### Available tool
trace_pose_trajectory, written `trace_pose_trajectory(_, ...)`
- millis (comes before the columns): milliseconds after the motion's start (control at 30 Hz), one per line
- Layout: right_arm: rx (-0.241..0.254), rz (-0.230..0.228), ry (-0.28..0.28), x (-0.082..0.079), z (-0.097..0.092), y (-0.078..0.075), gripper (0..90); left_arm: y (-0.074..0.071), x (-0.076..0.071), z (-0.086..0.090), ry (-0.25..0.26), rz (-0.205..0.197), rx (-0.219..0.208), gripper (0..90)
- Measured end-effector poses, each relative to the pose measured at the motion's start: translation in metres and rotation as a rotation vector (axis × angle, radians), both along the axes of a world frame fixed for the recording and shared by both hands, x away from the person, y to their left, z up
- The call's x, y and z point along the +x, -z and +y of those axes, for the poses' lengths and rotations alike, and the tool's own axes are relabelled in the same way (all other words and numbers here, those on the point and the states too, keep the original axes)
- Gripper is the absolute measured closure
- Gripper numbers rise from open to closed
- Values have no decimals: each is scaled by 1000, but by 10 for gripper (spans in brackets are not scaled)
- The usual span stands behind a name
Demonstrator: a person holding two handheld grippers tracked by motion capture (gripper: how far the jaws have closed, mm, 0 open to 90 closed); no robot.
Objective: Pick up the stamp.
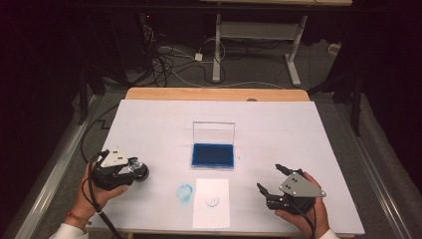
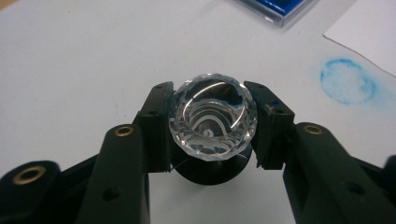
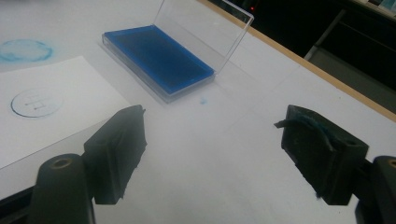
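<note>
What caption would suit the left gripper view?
Left gripper clamps a clear faceted stamp above the white table, beside a blue ink ring.

The stamp (image 2: 212,116) has a clear, faceted, glossy glass-like handle on a black base. Beside the matt paper sheet (image 1: 211,209), the ink pad's (image 1: 213,155) lid looks like clear, smooth plastic.

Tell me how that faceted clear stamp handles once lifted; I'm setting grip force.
The stamp looks hard and glossy, so probably slippery between the left gripper pads. Its rounded faceted top could let it twist. Likely brittle if dropped.
</note>
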State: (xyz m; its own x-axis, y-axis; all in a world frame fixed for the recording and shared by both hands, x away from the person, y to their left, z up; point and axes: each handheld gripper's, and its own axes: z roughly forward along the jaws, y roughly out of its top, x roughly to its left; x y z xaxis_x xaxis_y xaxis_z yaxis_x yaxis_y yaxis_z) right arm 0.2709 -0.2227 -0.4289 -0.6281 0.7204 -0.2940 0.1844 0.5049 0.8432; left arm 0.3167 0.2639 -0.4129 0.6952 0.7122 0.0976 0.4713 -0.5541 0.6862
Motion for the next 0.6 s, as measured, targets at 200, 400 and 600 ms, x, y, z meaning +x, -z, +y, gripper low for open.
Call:
trace_pose_trajectory(200,-1,1,4,1,0,0,221,-5,17,-15,16,-35,-5,544)
trace_pose_trajectory(400,-7,1,2,1,0,1,221,-10,27,-31,49,-68,-26,543)
trace_pose_trajectory(600,-2,4,7,2,-1,1,221,-17,25,-41,81,-74,-77,544)
